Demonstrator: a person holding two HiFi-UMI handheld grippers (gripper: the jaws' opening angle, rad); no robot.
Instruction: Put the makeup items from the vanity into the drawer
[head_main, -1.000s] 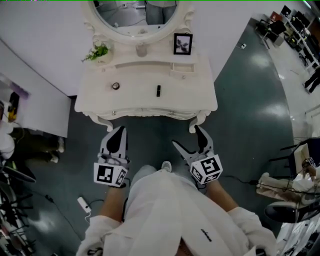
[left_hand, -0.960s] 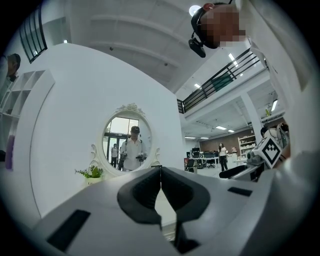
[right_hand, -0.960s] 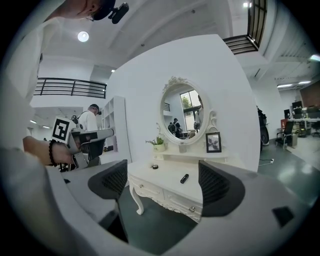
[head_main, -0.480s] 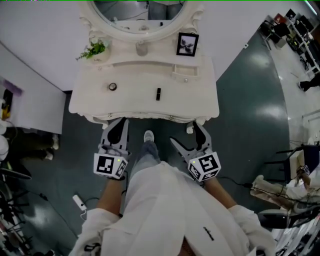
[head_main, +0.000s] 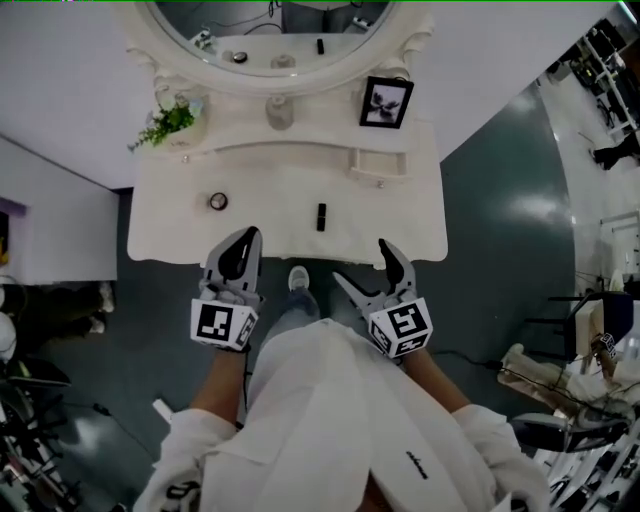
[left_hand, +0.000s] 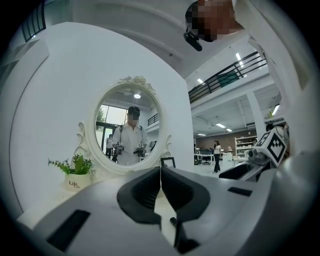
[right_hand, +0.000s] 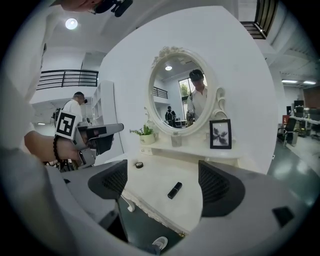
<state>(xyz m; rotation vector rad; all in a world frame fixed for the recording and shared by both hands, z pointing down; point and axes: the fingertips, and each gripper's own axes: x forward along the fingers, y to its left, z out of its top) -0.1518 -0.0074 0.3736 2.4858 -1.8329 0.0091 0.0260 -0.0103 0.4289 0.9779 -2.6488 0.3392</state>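
A black lipstick (head_main: 321, 216) (right_hand: 174, 190) lies near the middle of the white vanity top (head_main: 280, 190). A small round compact (head_main: 218, 201) (right_hand: 139, 164) sits to its left. My left gripper (head_main: 244, 243) (left_hand: 160, 184) hovers at the vanity's front edge with its jaws shut and nothing held. My right gripper (head_main: 366, 268) (right_hand: 167, 186) is at the front edge too, jaws wide open and empty, the lipstick showing between them farther ahead. The drawer front is hidden from above.
An oval mirror (head_main: 270, 40) (right_hand: 182, 92) rises at the back of the vanity. A potted plant (head_main: 168, 122) stands back left, a cup (head_main: 279, 113) in the middle and a framed picture (head_main: 386, 103) on the right of the raised shelf. Dark floor surrounds the vanity.
The person has stepped toward the vanity. Both grippers moved from the floor in front of it to its front edge. Jaw states are unchanged.
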